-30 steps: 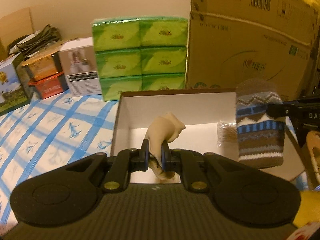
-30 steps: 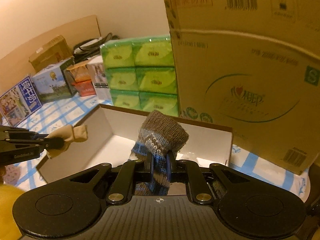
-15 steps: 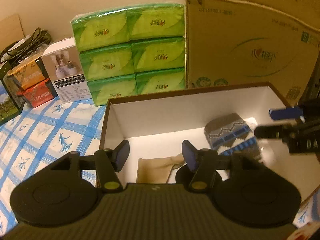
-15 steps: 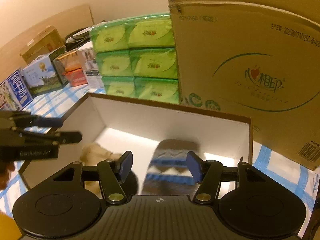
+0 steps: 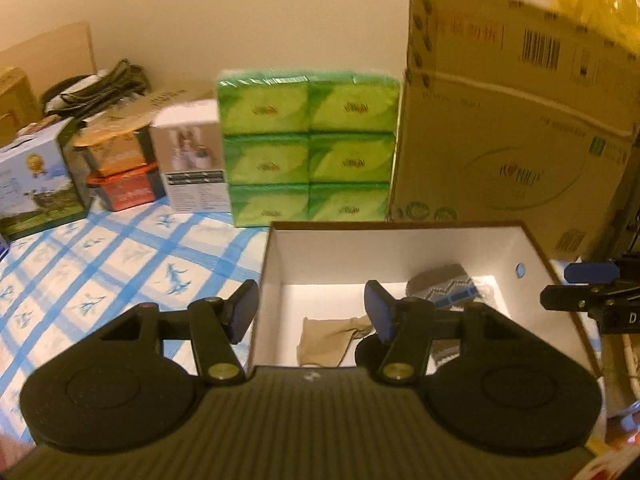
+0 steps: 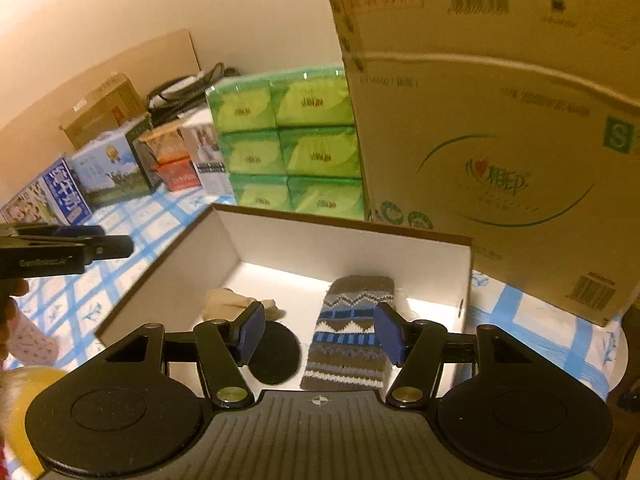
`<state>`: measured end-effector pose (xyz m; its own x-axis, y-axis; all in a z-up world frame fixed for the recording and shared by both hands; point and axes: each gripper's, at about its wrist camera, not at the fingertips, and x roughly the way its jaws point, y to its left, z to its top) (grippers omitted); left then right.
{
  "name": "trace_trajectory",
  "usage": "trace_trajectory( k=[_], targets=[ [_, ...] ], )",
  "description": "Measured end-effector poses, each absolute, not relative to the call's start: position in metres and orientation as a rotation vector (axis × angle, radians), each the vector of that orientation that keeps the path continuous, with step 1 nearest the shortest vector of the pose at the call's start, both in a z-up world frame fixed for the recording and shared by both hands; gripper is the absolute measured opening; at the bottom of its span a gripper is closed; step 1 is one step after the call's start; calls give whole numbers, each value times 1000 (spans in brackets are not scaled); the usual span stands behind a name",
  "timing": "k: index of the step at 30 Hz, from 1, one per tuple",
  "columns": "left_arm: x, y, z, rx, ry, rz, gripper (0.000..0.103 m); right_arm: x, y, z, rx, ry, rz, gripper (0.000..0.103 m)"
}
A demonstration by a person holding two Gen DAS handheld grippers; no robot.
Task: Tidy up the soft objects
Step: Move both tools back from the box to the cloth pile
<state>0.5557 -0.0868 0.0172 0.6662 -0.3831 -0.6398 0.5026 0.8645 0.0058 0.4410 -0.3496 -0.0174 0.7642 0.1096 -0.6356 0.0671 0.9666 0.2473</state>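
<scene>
Just changed, at the 9 o'clock side: beige sock clamped a second ago in the left gripper, now lying loose on the floor of the box; jaws spread, nothing between the pads, seen in the right view at 9 o'clock, outside the box wall and clear of it. Toward 3 o'clock: striped sock likewise dropped, flat on the box floor just beside the beige one, not touching it as far as can be told; right gripper released, jaws having just opened, sock visible below the gap but untouched by either pad. Meaning for the task: two soft things now stowed in the box, both tools free for whatever comes next; by judgement this placing step finished, further items perhaps waiting. Hard to make out, again from 9 to 3 o'clock: a patterned pink something and a yellow mass at the 8 o'clock corner of the right view, cut off and blurred, possibly more soft goods; black disc on the box floor between the socks, nature unclear; near end of the striped sock hidden behind the tool body; crinkled clear wrapper beyond it at 1 o'clock, barely legible; motion blur over the tissue packs and carton behind.
</scene>
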Motion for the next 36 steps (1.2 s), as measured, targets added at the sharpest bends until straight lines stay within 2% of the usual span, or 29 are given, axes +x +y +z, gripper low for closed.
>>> trace_trajectory(
  k=[18,28,36],
  targets=[
    [349,2,117,-39,557,-421,56,278,-324,47,255,603,141,60],
    [215,38,118,-105,534,-300,56,189,-306,49,264,582,215,60],
    [144,51,105,-96,533,-207,56,140,-295,42,271,583,259,60]
  ],
)
